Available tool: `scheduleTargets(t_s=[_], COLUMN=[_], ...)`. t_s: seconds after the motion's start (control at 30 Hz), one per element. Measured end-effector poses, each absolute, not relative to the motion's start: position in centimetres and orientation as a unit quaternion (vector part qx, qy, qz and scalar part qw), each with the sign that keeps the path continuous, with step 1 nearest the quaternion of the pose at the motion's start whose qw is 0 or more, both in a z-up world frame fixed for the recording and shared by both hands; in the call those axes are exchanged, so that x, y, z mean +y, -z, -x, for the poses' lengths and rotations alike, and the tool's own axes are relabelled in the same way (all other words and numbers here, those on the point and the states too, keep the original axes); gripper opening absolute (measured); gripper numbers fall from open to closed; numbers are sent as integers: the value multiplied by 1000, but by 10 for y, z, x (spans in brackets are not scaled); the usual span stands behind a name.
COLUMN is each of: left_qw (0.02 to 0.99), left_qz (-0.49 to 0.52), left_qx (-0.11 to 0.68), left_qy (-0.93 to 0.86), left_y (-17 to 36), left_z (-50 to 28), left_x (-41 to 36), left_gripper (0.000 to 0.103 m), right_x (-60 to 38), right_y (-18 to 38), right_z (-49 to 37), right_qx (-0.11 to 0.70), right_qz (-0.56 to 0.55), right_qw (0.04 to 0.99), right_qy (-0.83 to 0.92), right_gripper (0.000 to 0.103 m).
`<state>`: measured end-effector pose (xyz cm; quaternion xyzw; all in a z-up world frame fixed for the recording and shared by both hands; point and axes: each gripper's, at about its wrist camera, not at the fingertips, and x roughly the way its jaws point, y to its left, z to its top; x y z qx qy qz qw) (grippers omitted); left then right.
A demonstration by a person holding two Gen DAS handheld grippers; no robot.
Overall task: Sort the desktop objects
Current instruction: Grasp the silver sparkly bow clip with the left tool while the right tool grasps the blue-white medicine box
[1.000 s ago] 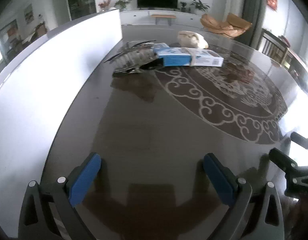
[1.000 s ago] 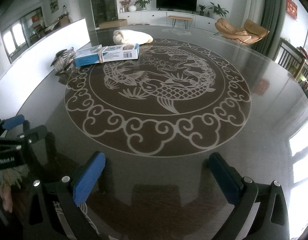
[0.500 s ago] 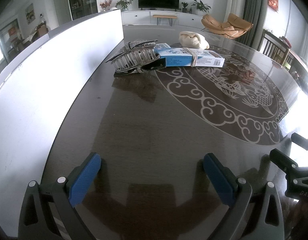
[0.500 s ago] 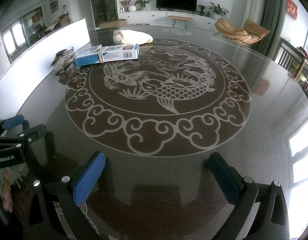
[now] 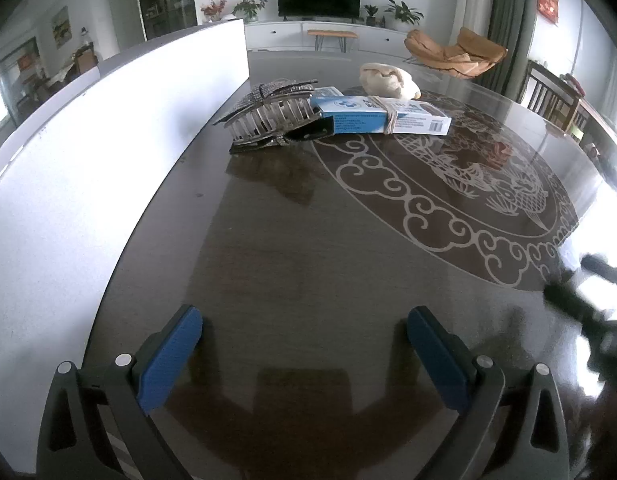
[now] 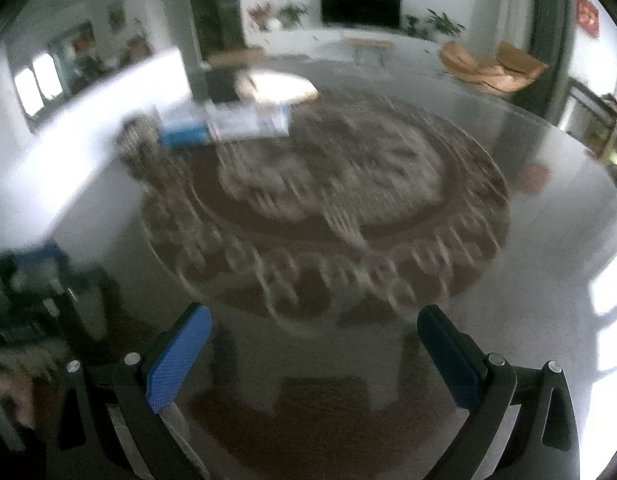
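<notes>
Both grippers are empty w/ fingers spread wide, nothing between the blue pads. Left gripper (image 5: 304, 344) hovers low over the dark glossy bench (image 5: 300, 264), pointing toward the pile of stuff at roughly 12 o'clock. Right gripper (image 6: 314, 348) is likewise spread over the bench, but that view is badly motion-blurred so details there are mushy.

The things to sort are all clustered at the far end, well apart from both grippers. In the left cam: a silvery rhinestone hair claw (image 5: 270, 114) sits at about 11 o'clock, lying on its side w/ teeth showing. Touching it on the right is a blue-and-white box (image 5: 378, 118) w/ a rubber band around the middle, barcode on the right end. There's a small dark item tucked btwn the claw and the box, can't tell what it is. Just behind the box, approx 1 o'clock, a cream-colored crumpled cloth (image 5: 388, 78).

In the right cam the same bunch shows up at ~10-11 o'clock: box (image 6: 224, 126), the cloth behind it (image 6: 276, 86), claw just a grey smear left of the box.

A white wall panel (image 5: 108, 152) runs along the bench's left edge. The bench has a big pale fish-and-cloud-scroll medallion (image 5: 468, 184) in the middle. The right gripper pokes into the left cam at 3-4 o'clock as a dark blurry shape.
</notes>
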<state>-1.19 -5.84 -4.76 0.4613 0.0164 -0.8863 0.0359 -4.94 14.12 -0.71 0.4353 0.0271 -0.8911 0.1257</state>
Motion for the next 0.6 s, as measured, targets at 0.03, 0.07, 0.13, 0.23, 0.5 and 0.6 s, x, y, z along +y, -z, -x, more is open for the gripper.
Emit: scheduleTargets(t_s=[0.03, 0.07, 0.13, 0.23, 0.5, 0.6], left_qw=[35, 35, 36, 36, 35, 33], left_qz=[-461, -461, -461, -461, -461, -461], left_qx=[17, 18, 18, 18, 18, 18], left_qy=[886, 886, 886, 886, 886, 887], left_y=[48, 47, 47, 47, 47, 47], left_z=[12, 12, 12, 13, 13, 12], left_x=[-59, -59, -59, -59, -60, -60], left_gripper=[103, 103, 103, 103, 103, 103], right_x=[137, 132, 115, 76, -36, -42], right_y=[0, -8, -28, -49, -13, -5], right_z=[62, 78, 113, 163, 243, 234], right_qx=[21, 18, 6, 13, 69, 86], right_qz=[-434, -430, -414, -390, -471, -481], right_qw=[134, 139, 168, 203, 250, 264], right_qy=[891, 892, 895, 898, 843, 832], right_gripper=[103, 103, 103, 103, 95, 94])
